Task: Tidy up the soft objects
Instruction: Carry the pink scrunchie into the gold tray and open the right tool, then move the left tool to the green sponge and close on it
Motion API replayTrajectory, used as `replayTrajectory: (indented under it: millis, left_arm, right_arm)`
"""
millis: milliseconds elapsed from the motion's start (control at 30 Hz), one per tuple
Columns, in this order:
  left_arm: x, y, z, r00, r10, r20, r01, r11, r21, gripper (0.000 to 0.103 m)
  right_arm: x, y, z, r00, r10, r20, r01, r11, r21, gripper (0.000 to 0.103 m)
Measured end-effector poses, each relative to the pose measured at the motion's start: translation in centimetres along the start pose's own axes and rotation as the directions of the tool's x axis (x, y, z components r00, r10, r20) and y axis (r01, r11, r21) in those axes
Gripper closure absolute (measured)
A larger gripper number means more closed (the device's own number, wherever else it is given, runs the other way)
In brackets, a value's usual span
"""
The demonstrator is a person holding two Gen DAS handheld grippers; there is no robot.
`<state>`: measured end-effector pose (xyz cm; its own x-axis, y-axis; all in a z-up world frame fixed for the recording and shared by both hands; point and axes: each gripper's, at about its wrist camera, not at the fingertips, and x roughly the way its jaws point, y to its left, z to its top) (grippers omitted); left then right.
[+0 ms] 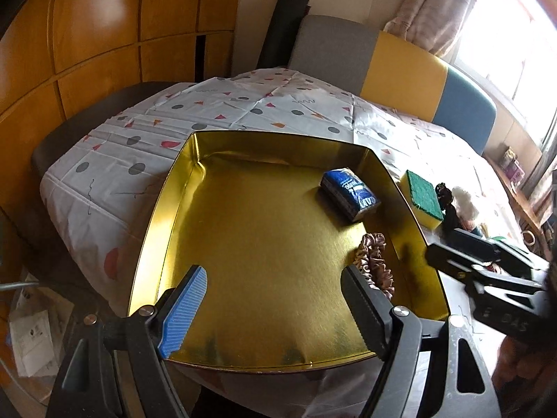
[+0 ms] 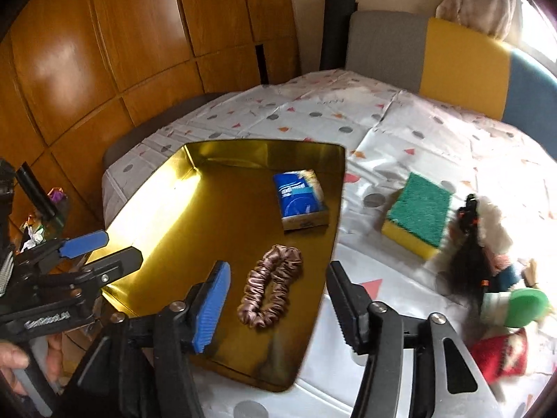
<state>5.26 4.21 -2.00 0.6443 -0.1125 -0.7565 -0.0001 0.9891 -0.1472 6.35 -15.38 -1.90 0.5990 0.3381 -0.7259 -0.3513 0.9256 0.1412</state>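
Note:
A shallow gold tin tray [image 1: 278,137] lies on the patterned tablecloth. In it are a blue tissue pack [image 1: 350,195] [image 2: 301,198] and a pink satin scrunchie [image 1: 374,261] [image 2: 271,289]. My left gripper [image 1: 275,271] hovers open over the tray's near edge with nothing between its fingers. My right gripper [image 2: 278,266] is open above the tray's right part. The scrunchie lies flat on the tray floor below it, and the pads do not press it. A green and yellow sponge [image 2: 417,219] [image 1: 423,196] rests on the cloth just right of the tray.
A black-haired doll [image 2: 466,264], a white fluffy item [image 2: 494,223], a green-capped thing [image 2: 525,306] and a red knitted piece [image 2: 504,351] crowd the table's right side. A grey, yellow and blue chair back [image 2: 452,55] stands behind. Wooden panels [image 2: 104,52] line the left.

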Motion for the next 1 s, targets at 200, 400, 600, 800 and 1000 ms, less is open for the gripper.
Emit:
replayTrajectory:
  millis: [200, 400, 600, 800, 1000]
  left_arm:
    - [-0.4, -0.6, 0.1, 1.0, 0.002, 0.005, -0.002, 1.0, 0.02, 0.023]
    - [-0.4, -1.6, 0.2, 1.0, 0.013, 0.0, -0.013, 0.999, 0.053, 0.023]
    - [-0.5, -2.6, 0.1, 1.0, 0.018, 0.003, -0.018, 0.997, 0.08, 0.023]
    - [-0.5, -3.7, 0.2, 1.0, 0.014, 0.004, -0.014, 0.994, 0.108, 0.023]
    - [-0.3, -4.5, 0.4, 1.0, -0.02, -0.008, 0.021, 0.993, 0.114, 0.023]
  right_arm:
    - [-2.5, -1.0, -0.6, 0.998, -0.05, 0.044, 0.05, 0.999, -0.013, 0.034]
    - [-4.5, -3.2, -0.7, 0.992, -0.101, 0.08, 0.101, 0.995, 0.006, 0.029]
    - [-6.5, -6.1, -0.7, 0.979, -0.165, 0.118, 0.159, 0.986, 0.052, 0.027]
    - [-8.0, -9.0, -1.2, 0.966, -0.219, 0.137, 0.206, 0.973, 0.104, 0.025]
    - [-9.5, -12.4, -1.9, 0.945, -0.289, 0.151, 0.262, 0.949, 0.175, 0.023]
